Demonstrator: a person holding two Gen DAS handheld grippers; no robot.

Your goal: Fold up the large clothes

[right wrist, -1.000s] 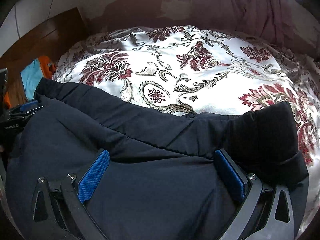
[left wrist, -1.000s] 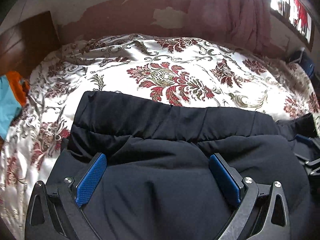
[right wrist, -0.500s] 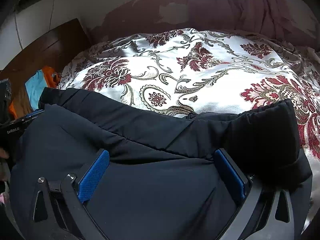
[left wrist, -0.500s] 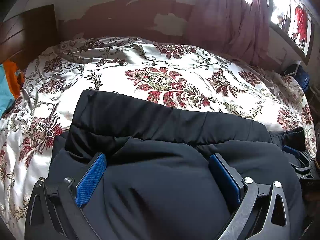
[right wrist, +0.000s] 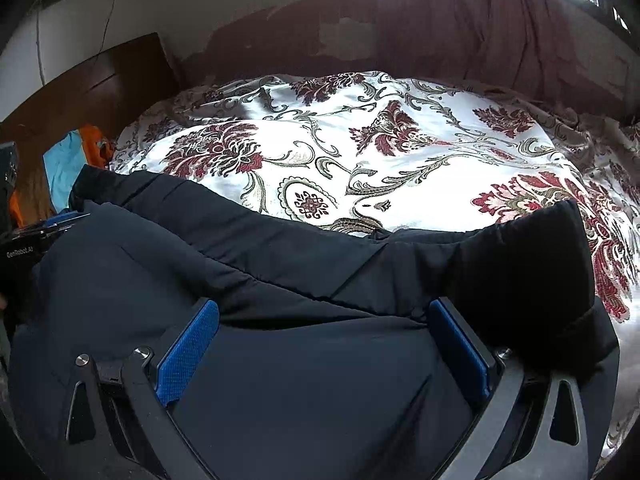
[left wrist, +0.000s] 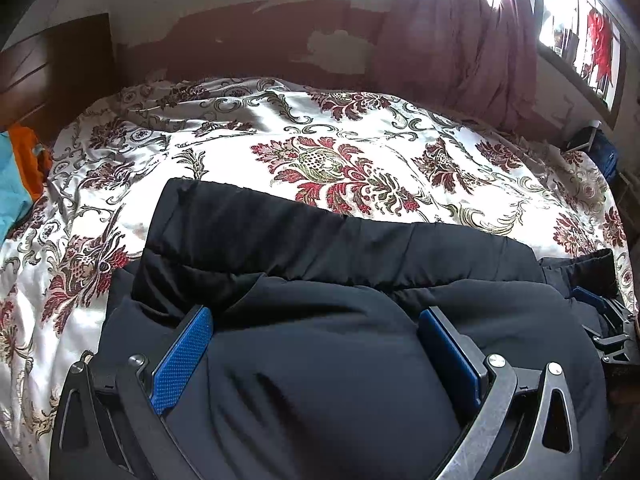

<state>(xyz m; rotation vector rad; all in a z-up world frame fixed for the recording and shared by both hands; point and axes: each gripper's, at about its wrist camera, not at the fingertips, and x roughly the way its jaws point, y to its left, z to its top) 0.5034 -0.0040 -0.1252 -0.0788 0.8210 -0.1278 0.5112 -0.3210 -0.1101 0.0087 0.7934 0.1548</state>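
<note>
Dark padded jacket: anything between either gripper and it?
No. The dark padded jacket bulges between the open jaws of the left gripper and the right gripper, directly against the blue pads.

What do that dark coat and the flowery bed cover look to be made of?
The dark coat looks like matte synthetic shell with padding, judging by its puffy stitched bands; the exact fabric is unclear. The flowery bed cover looks like satin or similar glossy woven cloth: bright window glare shines off it and its folds gleam.
</note>
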